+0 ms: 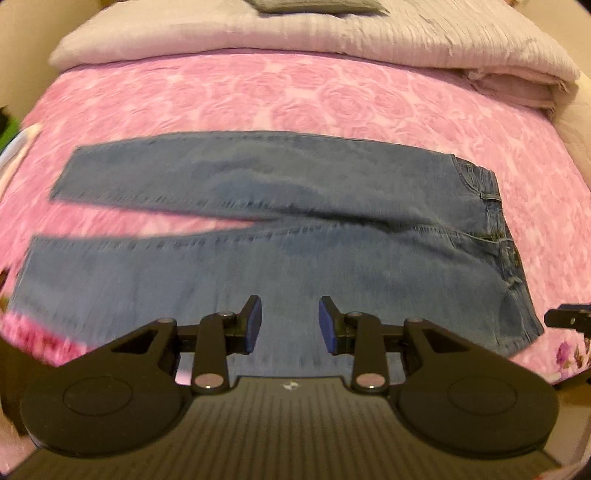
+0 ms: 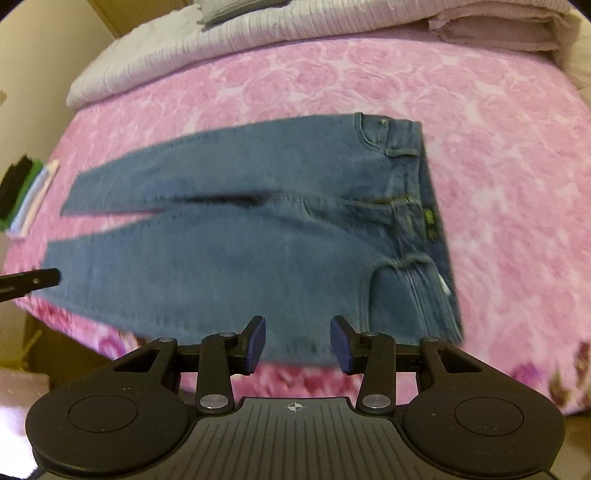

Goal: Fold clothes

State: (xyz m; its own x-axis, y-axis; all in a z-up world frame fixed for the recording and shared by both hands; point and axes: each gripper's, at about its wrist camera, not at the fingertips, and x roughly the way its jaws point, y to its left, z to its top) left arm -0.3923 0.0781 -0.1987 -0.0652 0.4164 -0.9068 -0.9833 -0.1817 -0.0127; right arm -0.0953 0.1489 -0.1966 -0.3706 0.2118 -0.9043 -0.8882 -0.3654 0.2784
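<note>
Both wrist views overlook the same jeans [image 1: 277,221] closely.

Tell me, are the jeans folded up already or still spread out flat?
Spread out flat. The jeans lie open on the pink bedspread, both legs side by side with a gap between them, and no part is doubled over.

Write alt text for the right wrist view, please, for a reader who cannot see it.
A pair of blue denim jeans lies spread flat on a pink rose-patterned bedspread, waistband to the right and legs to the left. The right gripper, with blue pads, hangs open over the near edge, holding nothing. A folded pale ribbed blanket lies at the far side.
</note>
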